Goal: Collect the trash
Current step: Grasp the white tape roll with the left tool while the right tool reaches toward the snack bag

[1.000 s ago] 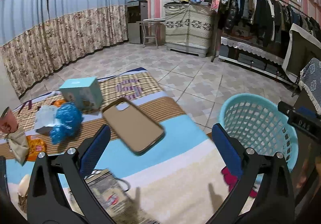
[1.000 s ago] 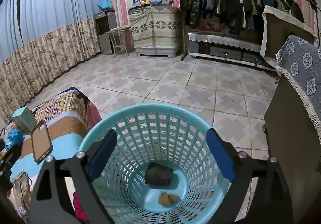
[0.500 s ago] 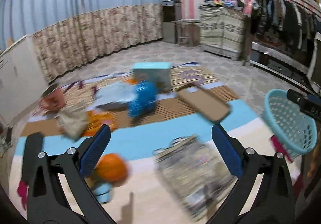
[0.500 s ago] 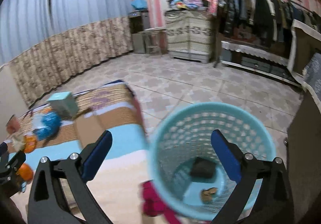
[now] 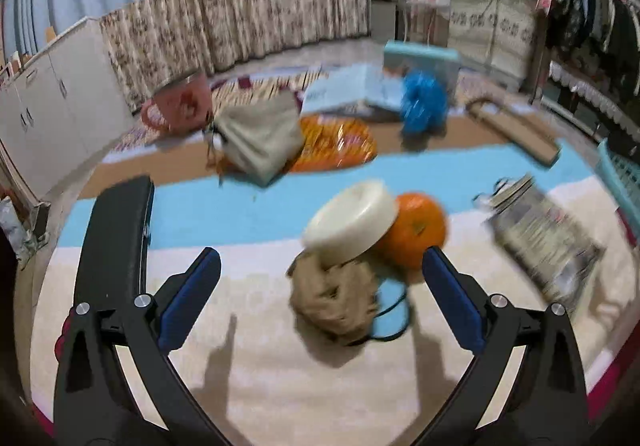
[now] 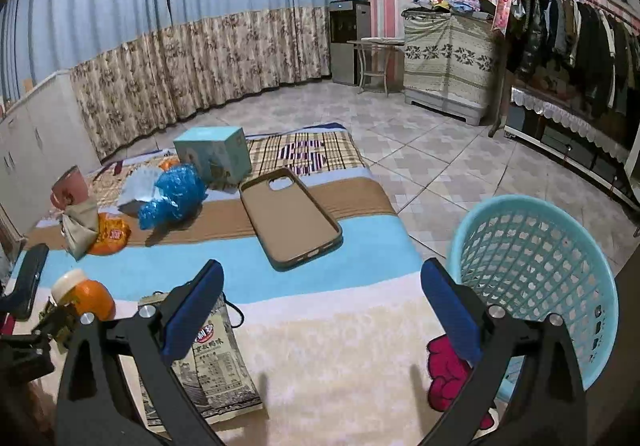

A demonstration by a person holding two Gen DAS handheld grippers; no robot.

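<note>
My left gripper (image 5: 320, 302) is open just above the striped blanket (image 5: 248, 374). A crumpled brown paper ball (image 5: 334, 298) lies between its fingers without touching them. Behind the ball a white lid (image 5: 352, 222) leans on an orange (image 5: 416, 230). My right gripper (image 6: 320, 310) is open and empty over the blanket (image 6: 360, 306). The turquoise basket (image 6: 520, 200) stands to its right on the floor, its inside hidden. A crumpled blue plastic bag (image 6: 172, 198), an orange wrapper (image 6: 112, 234) and a printed packet (image 6: 216, 366) lie on the blanket.
A brown phone case (image 6: 292, 218), a teal box (image 6: 212, 154), a pink cup (image 6: 68, 186) and a grey pouch (image 6: 80, 226) sit further back. A black flat object (image 5: 116, 230) lies at the left. Tiled floor and a clothes rack (image 6: 568, 34) lie beyond.
Both grippers swung left away from the basket. The left one now faces the paper ball, lid and orange; the right one no longer hangs over the basket. Both stayed open.
</note>
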